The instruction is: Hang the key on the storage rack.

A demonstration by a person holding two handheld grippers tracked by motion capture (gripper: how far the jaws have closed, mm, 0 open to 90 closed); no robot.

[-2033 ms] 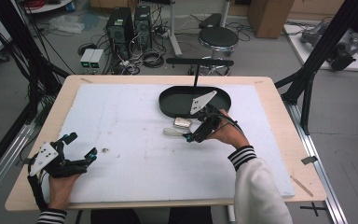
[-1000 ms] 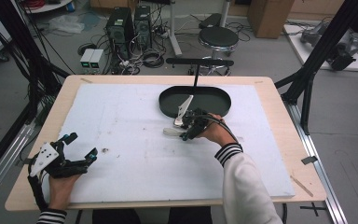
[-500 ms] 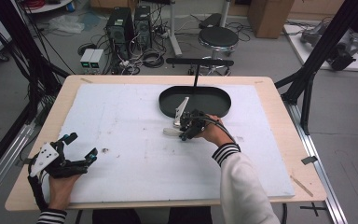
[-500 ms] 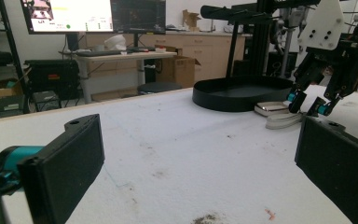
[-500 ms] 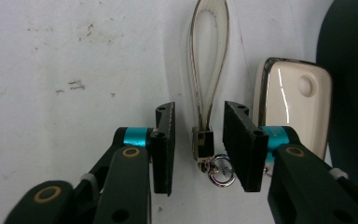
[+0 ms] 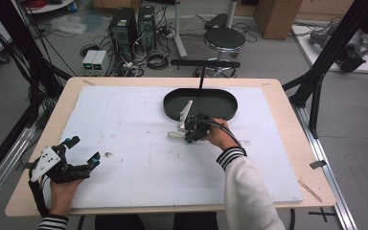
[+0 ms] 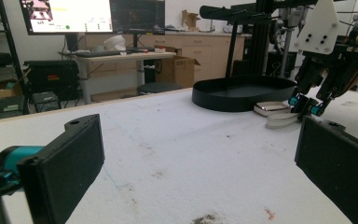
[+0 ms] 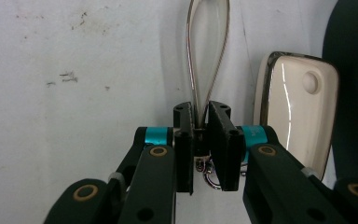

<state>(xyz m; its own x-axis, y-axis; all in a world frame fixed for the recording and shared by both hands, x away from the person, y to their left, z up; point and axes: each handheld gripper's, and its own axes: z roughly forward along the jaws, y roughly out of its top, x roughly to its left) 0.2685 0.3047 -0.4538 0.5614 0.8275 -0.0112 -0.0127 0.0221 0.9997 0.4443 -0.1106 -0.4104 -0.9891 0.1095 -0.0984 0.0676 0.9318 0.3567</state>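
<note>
- Clear strap loop (image 6: 176,135) lay on the white tabletop (image 6: 139,124) in the high view, just in front of a black oval tray (image 6: 223,109) and beside a small cream case (image 6: 184,125). The right tongs (image 6: 190,135) were at one end of the loop, held by the right hand (image 6: 219,136).
- Also in the high view, the left tongs (image 6: 84,153) rested near the tabletop's near left corner, well apart from the loop, jaws spread wide.
- From the left gripper view, the left tongs (image 7: 200,163) gaped wide over bare tabletop; farther off, the right tongs (image 7: 303,106) met the loop (image 7: 282,120) beside the case (image 7: 272,108) and tray (image 7: 242,92).
- From the right gripper view, the right tongs (image 8: 201,140) were narrowed onto the loop (image 8: 208,46) where it joined a metal ring (image 8: 207,177). The case (image 8: 298,112) lay just beside.
</note>
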